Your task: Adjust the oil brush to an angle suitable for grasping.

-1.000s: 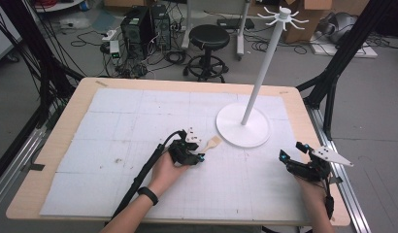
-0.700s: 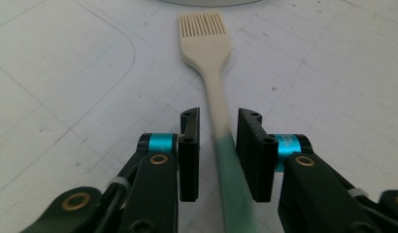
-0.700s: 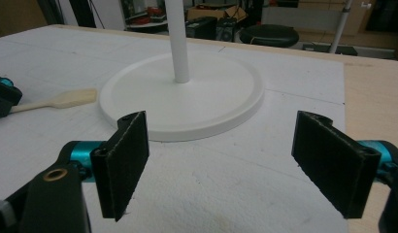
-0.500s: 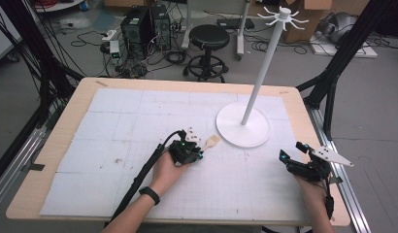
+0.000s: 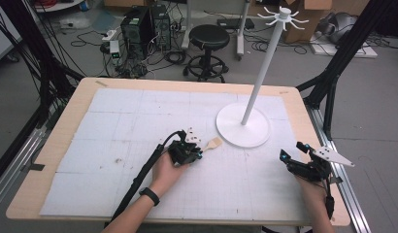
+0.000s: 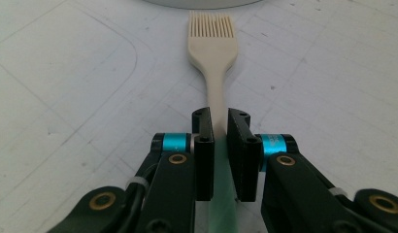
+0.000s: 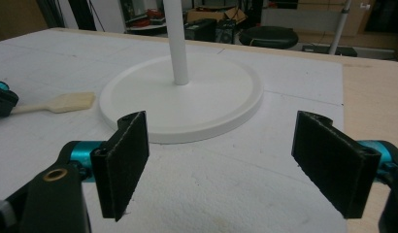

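Note:
A cream pastry brush [image 6: 211,39] lies flat on the white mat, its bristles pointing at the stand's base. My left gripper [image 6: 220,121] is shut on its thin handle, with the jaws pressed against both sides. From the high view the brush [image 5: 214,143] sticks out of the left gripper [image 5: 198,152] toward the right. My right gripper [image 5: 292,150] rests near the table's right edge, open wide with nothing between its pads [image 7: 124,160]. In the right gripper view the brush [image 7: 66,103] lies at the left, beside the base.
A white stand with a round base [image 5: 243,133] and a tall pole [image 5: 262,63] topped by hooks [image 5: 284,14] stands at the right of the mat [image 5: 139,116]. The wooden table edge [image 5: 328,160] runs close to the right gripper.
My left gripper has settled slightly lower and closer to the person at the brush handle. The brush and the right gripper have stayed in place.

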A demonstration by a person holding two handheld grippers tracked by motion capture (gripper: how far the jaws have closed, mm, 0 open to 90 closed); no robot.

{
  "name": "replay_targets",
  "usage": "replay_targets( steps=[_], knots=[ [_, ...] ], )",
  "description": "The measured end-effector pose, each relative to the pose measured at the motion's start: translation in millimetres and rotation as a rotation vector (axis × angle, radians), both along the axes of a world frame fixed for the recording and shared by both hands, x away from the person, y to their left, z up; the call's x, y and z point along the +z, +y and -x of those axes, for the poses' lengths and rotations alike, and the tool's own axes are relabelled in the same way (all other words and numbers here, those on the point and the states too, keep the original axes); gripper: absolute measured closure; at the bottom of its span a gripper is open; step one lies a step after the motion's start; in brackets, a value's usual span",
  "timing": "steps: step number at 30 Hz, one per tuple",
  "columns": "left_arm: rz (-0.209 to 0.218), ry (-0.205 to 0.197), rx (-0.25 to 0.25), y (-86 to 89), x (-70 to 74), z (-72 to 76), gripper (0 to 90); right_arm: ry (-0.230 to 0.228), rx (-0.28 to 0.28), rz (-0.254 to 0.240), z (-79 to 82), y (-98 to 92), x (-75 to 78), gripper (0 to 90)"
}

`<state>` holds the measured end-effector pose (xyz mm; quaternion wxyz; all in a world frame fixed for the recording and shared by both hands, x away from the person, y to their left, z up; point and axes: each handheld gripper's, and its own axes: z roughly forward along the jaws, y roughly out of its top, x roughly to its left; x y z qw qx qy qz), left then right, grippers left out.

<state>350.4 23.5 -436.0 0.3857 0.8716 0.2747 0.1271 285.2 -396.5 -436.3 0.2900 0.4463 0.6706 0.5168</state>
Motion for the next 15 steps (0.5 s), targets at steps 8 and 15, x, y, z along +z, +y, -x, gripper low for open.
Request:
replay_targets(
  steps=[8, 15],
  knots=[
    [0.094, -0.015, -0.063, 7.0, 17.0, 6.2, 81.8, -0.005, -0.004, -0.003, -0.2, -0.3, 0.3, 20.6],
    [0.133, -0.010, -0.170, -2.6, 19.4, 13.8, 81.9, -0.014, -0.018, -0.012, 0.6, -1.7, 1.4, 21.2]
  ],
)
